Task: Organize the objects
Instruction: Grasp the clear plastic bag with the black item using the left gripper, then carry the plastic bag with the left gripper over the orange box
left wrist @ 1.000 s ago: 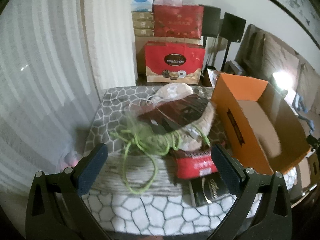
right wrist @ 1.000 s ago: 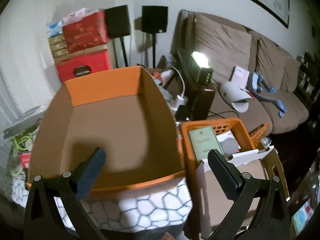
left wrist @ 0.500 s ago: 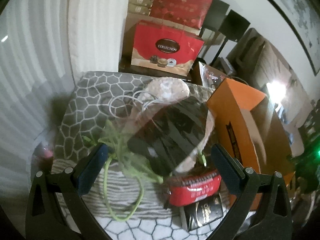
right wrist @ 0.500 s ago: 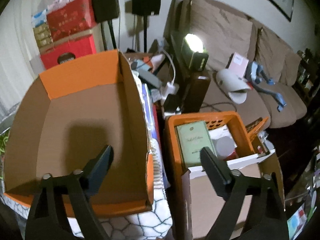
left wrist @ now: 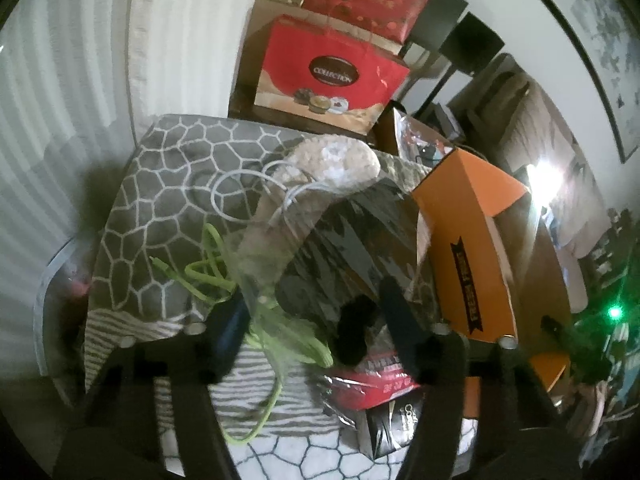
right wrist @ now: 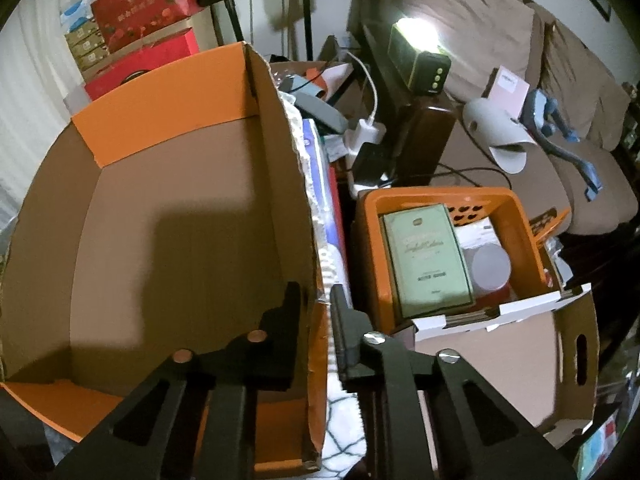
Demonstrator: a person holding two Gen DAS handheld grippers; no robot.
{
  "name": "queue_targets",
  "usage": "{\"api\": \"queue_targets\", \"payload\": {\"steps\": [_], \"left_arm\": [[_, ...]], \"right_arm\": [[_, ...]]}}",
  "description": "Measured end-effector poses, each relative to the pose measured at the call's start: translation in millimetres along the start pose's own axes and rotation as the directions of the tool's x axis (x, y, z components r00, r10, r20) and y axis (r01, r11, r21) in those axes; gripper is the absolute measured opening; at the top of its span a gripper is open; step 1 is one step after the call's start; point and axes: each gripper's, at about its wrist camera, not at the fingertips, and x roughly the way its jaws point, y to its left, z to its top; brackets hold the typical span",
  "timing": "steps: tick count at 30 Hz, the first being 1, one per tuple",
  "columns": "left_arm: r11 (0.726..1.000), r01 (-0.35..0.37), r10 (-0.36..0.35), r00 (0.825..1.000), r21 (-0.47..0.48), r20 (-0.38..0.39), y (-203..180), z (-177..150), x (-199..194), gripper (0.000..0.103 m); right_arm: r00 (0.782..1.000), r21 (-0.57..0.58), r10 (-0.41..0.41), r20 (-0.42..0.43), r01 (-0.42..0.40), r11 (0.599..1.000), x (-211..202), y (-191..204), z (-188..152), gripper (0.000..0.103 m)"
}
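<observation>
In the left wrist view my left gripper [left wrist: 316,312] has its fingers narrowed around the near edge of a clear plastic bag [left wrist: 340,232] with dark contents, tangled with a green cord [left wrist: 280,336]; whether the pads press it I cannot tell. A red packet [left wrist: 380,380] lies under it, a white cable [left wrist: 256,184] behind. In the right wrist view my right gripper [right wrist: 316,304] is shut on the right wall of the empty orange cardboard box [right wrist: 180,208], one finger inside, one outside. The box also shows in the left wrist view [left wrist: 472,248].
A patterned grey and white blanket [left wrist: 160,184] covers the surface. Red gift bags [left wrist: 332,72] stand behind. An orange crate [right wrist: 440,200] holding a green book sits right of the box, with a white cardboard box [right wrist: 512,340], a sofa [right wrist: 520,80] and a lit lamp [right wrist: 420,60].
My left gripper moved forward onto the bag and its fingers narrowed. My right gripper shifted right and shut on the orange box's right wall.
</observation>
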Motion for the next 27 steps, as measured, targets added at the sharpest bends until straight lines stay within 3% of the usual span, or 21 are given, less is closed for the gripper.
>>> {"api": "queue_targets", "payload": {"steps": [5, 7, 9, 16, 27], "left_arm": [[1.000, 0.005, -0.005, 1.000, 0.012, -0.013, -5, -2, -1, 0.028], [0.999, 0.034, -0.034, 0.999, 0.011, -0.010, -7, -3, -5, 0.009], [0.998, 0.062, -0.062, 0.998, 0.003, 0.002, -9, -4, -12, 0.005], [0.988, 0.150, -0.153, 0.984, 0.036, 0.087, -29, -4, -53, 0.003], [0.957, 0.264, -0.283, 0.943, 0.124, 0.175, -80, 0, -106, 0.002]], "right_arm": [[1.000, -0.023, 0.012, -0.011, -0.013, 1.000, -2, 4, -1, 0.011], [1.000, -0.041, 0.012, -0.005, -0.012, 0.999, -4, 5, -3, 0.011], [1.000, -0.064, 0.007, 0.007, -0.006, 0.998, -9, 7, -5, 0.009], [0.999, -0.089, 0.030, 0.021, -0.028, 0.996, -22, 6, -11, 0.007], [0.998, -0.071, 0.044, 0.035, -0.042, 0.997, -24, 6, -17, 0.007]]}}
